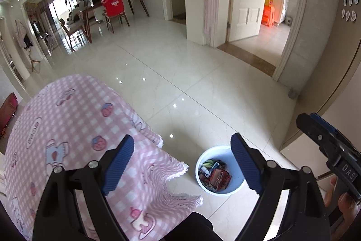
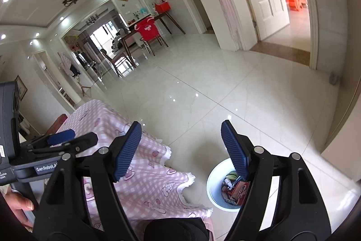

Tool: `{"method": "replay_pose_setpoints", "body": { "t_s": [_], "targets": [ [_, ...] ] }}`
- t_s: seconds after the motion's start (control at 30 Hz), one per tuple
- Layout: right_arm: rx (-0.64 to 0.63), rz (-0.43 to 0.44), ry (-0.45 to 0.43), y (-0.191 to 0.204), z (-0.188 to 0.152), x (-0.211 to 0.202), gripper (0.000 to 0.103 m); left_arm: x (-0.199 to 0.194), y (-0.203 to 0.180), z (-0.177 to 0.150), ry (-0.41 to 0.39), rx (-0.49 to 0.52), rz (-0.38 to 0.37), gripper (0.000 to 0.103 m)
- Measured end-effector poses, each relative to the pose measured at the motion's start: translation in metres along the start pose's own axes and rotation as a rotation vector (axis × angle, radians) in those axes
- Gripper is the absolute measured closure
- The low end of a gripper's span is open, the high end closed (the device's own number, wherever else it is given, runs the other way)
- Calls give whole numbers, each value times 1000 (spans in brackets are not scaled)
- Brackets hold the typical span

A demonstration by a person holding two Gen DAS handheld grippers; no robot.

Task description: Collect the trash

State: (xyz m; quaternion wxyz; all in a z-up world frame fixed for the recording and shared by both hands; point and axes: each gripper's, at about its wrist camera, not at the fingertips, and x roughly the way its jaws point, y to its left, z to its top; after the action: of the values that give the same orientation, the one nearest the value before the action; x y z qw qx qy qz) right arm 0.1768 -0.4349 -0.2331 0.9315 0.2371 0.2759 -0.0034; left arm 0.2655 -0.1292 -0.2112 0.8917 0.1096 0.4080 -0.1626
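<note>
A white bin (image 1: pixel 204 160) stands on the floor by the table corner, holding several wrappers and packets (image 1: pixel 215 175). It also shows in the right wrist view (image 2: pixel 214 182), with its trash (image 2: pixel 234 190) partly hidden by my right finger. My left gripper (image 1: pixel 182 162) is open and empty, held high above the table edge and bin. My right gripper (image 2: pixel 180 148) is open and empty too, at a similar height. Each gripper shows in the other's view: the right one (image 1: pixel 327 139) and the left one (image 2: pixel 65 139).
A table under a pink checked cloth (image 1: pixel 74 128) fills the lower left; its cloth (image 2: pixel 140 173) hangs over the corner. Glossy tiled floor (image 1: pixel 180 64) stretches ahead to a dining table with a red-covered chair (image 1: pixel 114 6). An open doorway (image 1: pixel 266 22) is at right.
</note>
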Motion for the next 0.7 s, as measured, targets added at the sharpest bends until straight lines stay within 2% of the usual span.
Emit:
{"method": "replay_pose_setpoints", "body": {
  "t_s": [0.13, 0.33, 0.5, 0.7],
  "targets": [
    [-51, 23, -35, 24, 6, -25, 25, -39, 10, -2, -64, -17, 36, 13],
    [-157, 56, -122, 66, 8, -79, 20, -111, 23, -13, -190, -31, 137, 9],
    [-221, 75, -190, 95, 4, -120, 16, -168, 27, -30, -288, -52, 169, 8],
    [-283, 102, -256, 121, -10, -163, 14, -221, 26, -54, -370, -55, 192, 6]
  ]
}}
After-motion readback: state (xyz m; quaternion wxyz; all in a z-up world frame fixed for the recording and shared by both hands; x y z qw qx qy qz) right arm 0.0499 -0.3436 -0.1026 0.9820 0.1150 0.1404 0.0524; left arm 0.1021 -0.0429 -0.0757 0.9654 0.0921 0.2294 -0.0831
